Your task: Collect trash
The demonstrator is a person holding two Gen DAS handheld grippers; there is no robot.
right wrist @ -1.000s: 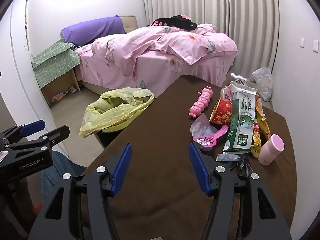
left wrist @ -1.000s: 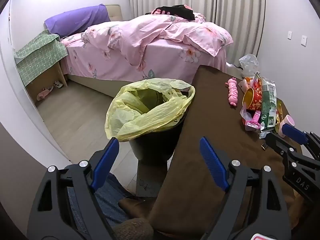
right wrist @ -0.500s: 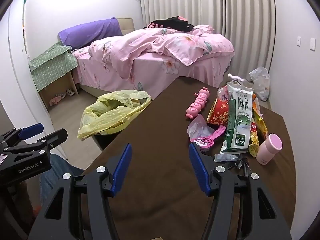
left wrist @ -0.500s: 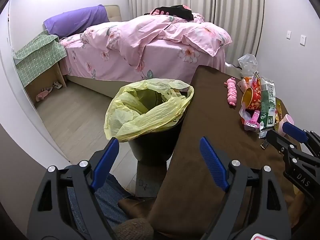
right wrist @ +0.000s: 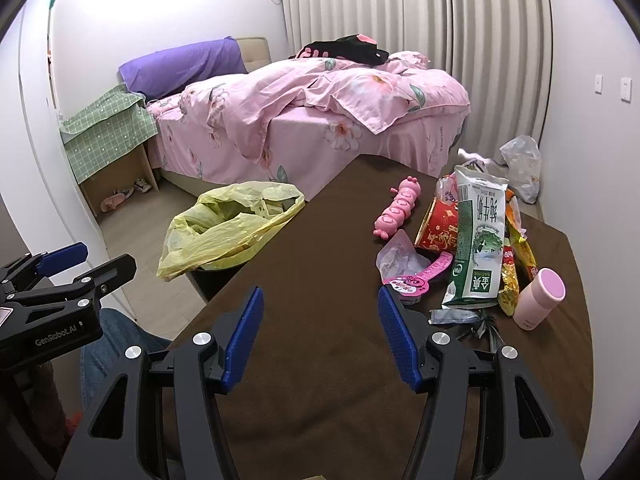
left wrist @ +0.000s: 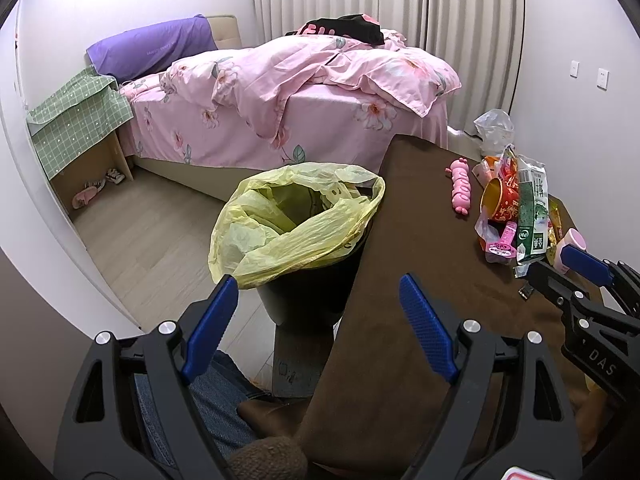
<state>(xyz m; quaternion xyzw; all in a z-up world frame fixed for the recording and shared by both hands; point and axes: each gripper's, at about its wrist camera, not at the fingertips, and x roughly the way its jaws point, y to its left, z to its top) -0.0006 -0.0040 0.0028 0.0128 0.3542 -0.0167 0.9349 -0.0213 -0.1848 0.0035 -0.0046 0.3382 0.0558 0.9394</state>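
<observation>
A black bin lined with a yellow bag (left wrist: pixel 296 220) stands against the left edge of a brown table (left wrist: pixel 420 280); it also shows in the right wrist view (right wrist: pixel 232 232). Trash lies in a pile on the table's right side: a green-white milk carton (right wrist: pixel 478 240), a red paper cup (right wrist: pixel 438 224), a clear and pink wrapper (right wrist: pixel 408 268), yellow snack bags (right wrist: pixel 514 256) and a crumpled grey wrapper (right wrist: pixel 460 316). My left gripper (left wrist: pixel 316 312) is open and empty, in front of the bin. My right gripper (right wrist: pixel 320 332) is open and empty above the table, left of the pile.
A pink caterpillar toy (right wrist: pixel 398 208) and a pink cup (right wrist: pixel 540 298) lie beside the trash. A bed with pink bedding (right wrist: pixel 320 112) stands behind the table. A white plastic bag (right wrist: pixel 520 168) sits on the floor by the far wall. My jeans-clad leg (left wrist: pixel 224 408) is below the table.
Both grippers have shifted slightly; the views are almost the same. The jaws have stayed open and nothing on the table has moved.
</observation>
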